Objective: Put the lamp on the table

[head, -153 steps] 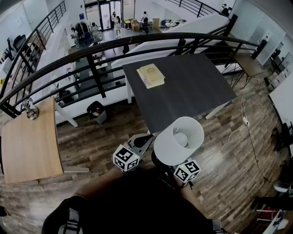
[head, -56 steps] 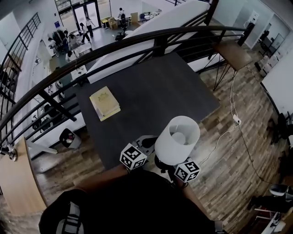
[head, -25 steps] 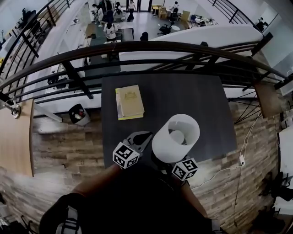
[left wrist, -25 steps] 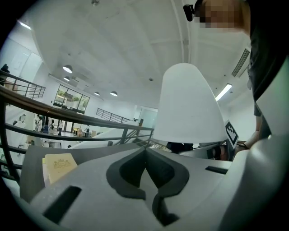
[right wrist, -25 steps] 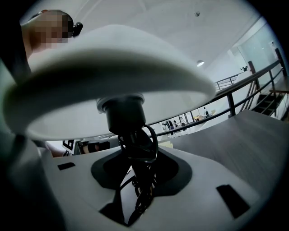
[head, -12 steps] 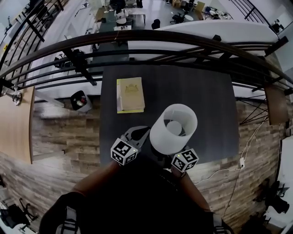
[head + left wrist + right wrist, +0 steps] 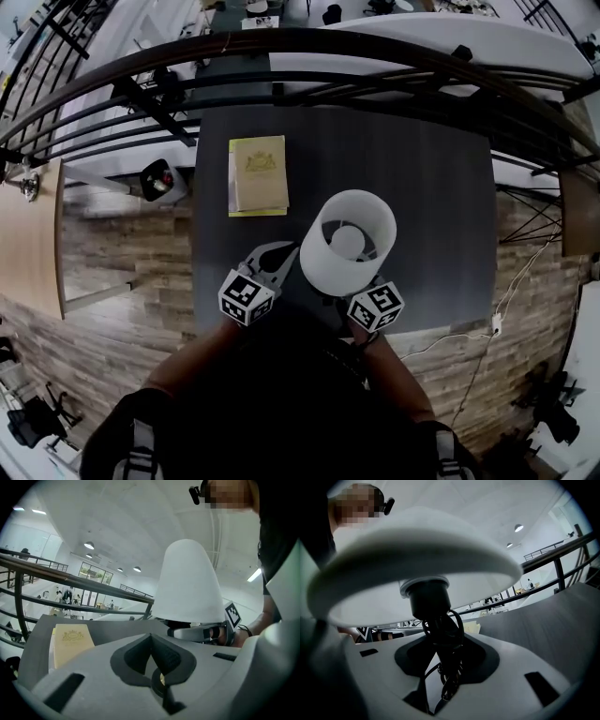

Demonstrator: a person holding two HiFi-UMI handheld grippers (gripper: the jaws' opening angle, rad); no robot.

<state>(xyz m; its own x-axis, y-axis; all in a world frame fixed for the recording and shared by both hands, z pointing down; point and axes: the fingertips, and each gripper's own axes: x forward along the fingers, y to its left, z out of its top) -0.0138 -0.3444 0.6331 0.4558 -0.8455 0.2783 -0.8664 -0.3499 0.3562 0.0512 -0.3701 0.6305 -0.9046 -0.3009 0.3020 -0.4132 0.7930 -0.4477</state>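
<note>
Right gripper (image 7: 444,663) clamped on lamp (image 7: 347,242) stem; left gripper (image 7: 151,644) closed, empty.

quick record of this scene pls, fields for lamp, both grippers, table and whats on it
lamp: upright, held by its stem, shade over the table's near part
right gripper: shut on lamp
left gripper: shut, empty, beside the lamp
table: dark, next to a railing
book: yellow, flat on the table, beyond the left gripper
lamp set down: cannot tell, base hidden
</note>
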